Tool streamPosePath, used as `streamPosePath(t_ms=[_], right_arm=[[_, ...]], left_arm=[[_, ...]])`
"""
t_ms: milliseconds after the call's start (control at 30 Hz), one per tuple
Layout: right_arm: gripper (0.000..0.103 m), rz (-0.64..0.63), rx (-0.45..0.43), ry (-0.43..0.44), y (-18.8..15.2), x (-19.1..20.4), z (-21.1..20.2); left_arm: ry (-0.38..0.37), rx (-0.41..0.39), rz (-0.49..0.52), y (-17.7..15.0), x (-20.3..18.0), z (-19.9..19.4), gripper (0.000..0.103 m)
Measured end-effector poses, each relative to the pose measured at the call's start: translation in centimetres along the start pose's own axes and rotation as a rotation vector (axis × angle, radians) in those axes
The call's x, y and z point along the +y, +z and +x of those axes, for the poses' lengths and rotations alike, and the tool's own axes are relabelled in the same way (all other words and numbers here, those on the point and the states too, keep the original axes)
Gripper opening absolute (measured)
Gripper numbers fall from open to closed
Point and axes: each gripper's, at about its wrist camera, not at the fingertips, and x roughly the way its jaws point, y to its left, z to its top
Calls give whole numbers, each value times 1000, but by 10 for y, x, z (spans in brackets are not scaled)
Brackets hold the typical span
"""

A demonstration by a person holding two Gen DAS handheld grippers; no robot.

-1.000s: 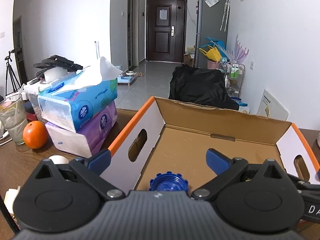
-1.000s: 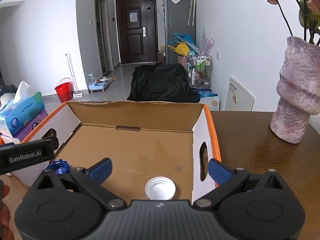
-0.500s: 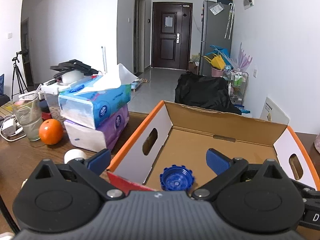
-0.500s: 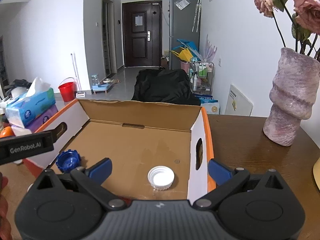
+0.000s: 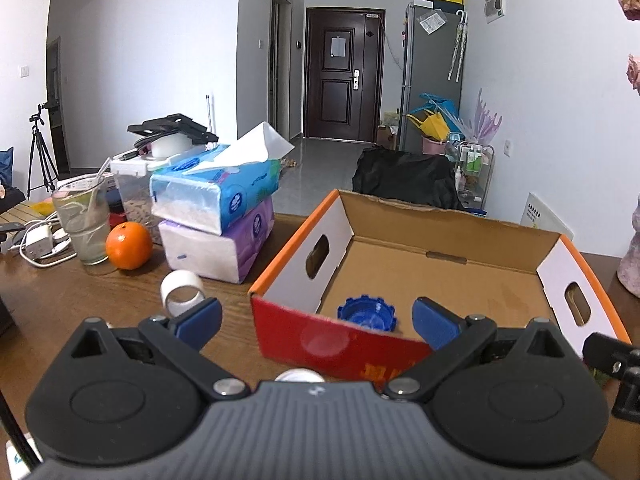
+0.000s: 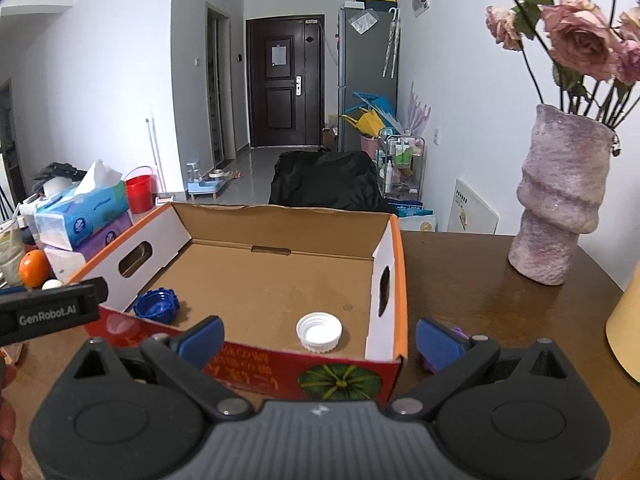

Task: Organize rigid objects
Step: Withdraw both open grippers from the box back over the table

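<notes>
Both grippers hang in front of the box's red near wall, fingers spread wide and holding nothing: the left gripper (image 5: 316, 318) and the right gripper (image 6: 318, 338). Inside the box (image 6: 280, 222), a white cap (image 6: 319, 332) lies open side up near the front right. A blue cap (image 6: 156, 306), notched around its rim, also open side up, sits in the front left corner. The caps are round, with no long axis. Beyond, left of the box, an orange (image 5: 129, 246) rests on the table (image 5: 80, 292).

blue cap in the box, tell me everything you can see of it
The blue cap is a round plastic screw lid with a notched, toothed rim. It lies open side up on the cardboard box floor, in the near left corner, close to the white side wall and the red front wall. Nothing grips it; the white cap lies apart, nearer the right wall.
</notes>
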Motion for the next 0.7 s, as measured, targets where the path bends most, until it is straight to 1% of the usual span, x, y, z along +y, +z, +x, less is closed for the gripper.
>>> streamPosePath(t_ms=[367, 700], right_arm=[[102, -14, -4, 4, -27, -2, -38], [102, -14, -12, 11, -46, -5, -75]], left_arm=[[-3, 10, 2, -23, 17, -36, 103], [-27, 13, 17, -45, 25, -70, 103]])
